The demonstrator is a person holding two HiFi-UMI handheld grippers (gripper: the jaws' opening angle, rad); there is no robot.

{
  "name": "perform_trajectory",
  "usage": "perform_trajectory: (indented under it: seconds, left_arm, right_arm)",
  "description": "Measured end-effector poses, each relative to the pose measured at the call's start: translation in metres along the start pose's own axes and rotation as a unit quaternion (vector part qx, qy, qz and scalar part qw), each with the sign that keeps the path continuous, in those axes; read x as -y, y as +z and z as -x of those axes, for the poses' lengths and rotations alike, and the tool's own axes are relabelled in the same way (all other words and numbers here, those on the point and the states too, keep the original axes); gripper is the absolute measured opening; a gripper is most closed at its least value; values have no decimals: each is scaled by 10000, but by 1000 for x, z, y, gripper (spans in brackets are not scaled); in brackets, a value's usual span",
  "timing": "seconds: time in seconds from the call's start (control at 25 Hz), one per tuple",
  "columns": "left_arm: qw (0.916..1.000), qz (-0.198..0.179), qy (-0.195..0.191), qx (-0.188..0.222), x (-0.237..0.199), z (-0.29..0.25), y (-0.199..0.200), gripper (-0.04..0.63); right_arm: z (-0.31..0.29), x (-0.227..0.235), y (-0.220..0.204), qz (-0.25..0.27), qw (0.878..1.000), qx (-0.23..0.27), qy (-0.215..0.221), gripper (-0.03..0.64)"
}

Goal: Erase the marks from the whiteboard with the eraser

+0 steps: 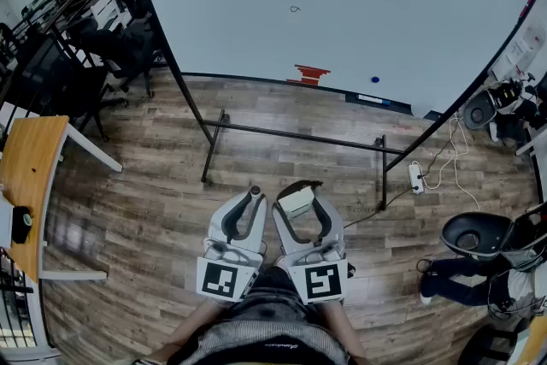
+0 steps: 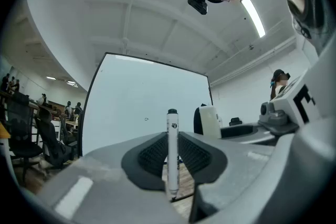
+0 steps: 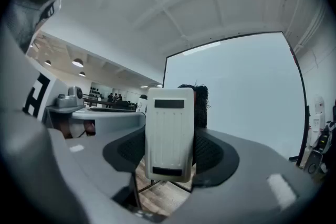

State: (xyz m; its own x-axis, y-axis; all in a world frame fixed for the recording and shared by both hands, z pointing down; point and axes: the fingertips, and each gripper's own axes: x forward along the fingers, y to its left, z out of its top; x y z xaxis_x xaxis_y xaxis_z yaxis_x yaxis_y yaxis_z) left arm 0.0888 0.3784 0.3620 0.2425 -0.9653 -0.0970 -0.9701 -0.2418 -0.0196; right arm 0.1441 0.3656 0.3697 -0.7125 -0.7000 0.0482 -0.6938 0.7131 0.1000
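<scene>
Eraser stands upright, clamped in right gripper; left gripper clamps upright marker.

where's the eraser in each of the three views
Head view: eraser low centre, clamped in the right tongs.
Left gripper view: eraser right of centre, beside the marker.
Right gripper view: eraser dead centre, between the jaws.
Shared landmark: the whiteboard, beyond it in every view.

Wooden desk left; power strip on floor right.
</scene>
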Motion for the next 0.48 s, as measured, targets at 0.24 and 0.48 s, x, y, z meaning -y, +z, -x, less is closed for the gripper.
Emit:
perform_trajectory:
  seconds: [0.24,0.48]
  left_arm:
    - [9999,102,12,-41,4,-3,-4,74]
    - [9997,238,64,-33,8,-6,-3,74]
  right_arm:
    - [3,6,2,-56,10000,72,-14,253]
    - [-1,9,0,-59,10000,55,13,253]
